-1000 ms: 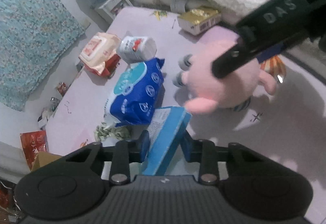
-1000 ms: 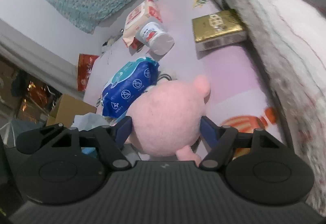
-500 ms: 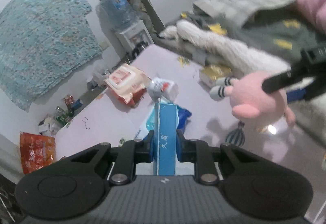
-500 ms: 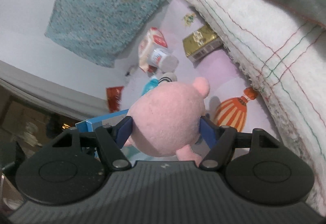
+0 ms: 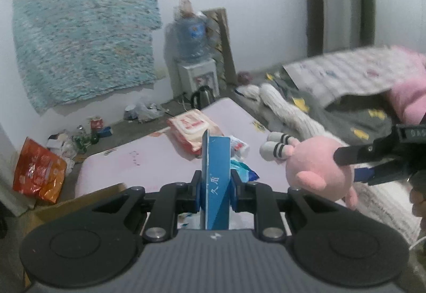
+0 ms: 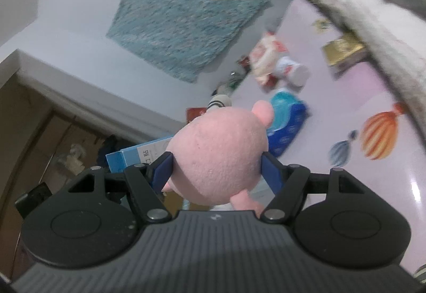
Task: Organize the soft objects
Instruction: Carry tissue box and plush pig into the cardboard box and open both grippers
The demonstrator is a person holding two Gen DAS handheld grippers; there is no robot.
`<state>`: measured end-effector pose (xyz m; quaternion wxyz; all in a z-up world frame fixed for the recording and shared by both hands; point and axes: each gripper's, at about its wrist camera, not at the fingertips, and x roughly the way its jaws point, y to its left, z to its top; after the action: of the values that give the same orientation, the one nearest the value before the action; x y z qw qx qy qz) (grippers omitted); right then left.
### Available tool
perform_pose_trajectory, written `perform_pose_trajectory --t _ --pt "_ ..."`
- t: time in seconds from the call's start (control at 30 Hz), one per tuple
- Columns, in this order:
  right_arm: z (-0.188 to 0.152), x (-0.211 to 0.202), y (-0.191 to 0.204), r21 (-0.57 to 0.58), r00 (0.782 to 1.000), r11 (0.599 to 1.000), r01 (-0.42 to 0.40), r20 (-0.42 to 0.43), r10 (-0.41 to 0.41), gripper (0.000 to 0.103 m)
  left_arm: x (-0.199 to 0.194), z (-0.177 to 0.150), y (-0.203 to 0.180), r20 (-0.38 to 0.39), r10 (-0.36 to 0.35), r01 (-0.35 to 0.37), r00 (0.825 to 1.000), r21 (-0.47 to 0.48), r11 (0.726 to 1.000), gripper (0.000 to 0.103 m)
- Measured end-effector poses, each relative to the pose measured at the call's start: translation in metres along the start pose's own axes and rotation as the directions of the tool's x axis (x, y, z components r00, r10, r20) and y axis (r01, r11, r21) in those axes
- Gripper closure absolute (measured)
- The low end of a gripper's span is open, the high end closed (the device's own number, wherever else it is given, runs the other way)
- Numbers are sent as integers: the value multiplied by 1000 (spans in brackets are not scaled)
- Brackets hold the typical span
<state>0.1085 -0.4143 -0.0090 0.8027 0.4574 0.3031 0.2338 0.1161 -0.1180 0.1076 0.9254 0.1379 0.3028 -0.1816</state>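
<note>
My left gripper is shut on a thin blue box and holds it upright above the pink table. My right gripper is shut on a pink plush toy and holds it in the air; the toy also shows in the left wrist view, right of the box. The blue box shows in the right wrist view, left of the toy. On the table lie a blue tissue pack, a red-and-white wipes pack and a small white roll.
A gold box lies by a white knitted blanket at the table's right side. Bedding is piled at the right. A cardboard box and an orange bag sit on the floor at the left. A water dispenser stands at the wall.
Both grippers have lifted their loads well up from the table and tilted up toward the wall. The blue box has turned from slanted to upright. Both grips are unchanged.
</note>
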Motion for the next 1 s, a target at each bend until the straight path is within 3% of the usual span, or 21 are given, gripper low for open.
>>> perform_pose_trajectory --t 0.23,0.5,0.77,1.0 --pt "-19 36 70 -89 991 992 -94 -106 85 32 -65 -23 59 37 74 -70 997 -105 992 82" --pt "-61 133 152 -145 936 970 -193 -324 138 32 -110 -66 137 -29 212 -213 977 -239 947 82" --pt "-110 244 199 -193 879 974 -120 -476 14 32 -93 -122 208 -165 284 -324 945 -337 884 82" --pt "-146 336 207 -259 836 965 30 -523 -166 32 -45 -159 242 -273 374 -446 886 -287 848 82"
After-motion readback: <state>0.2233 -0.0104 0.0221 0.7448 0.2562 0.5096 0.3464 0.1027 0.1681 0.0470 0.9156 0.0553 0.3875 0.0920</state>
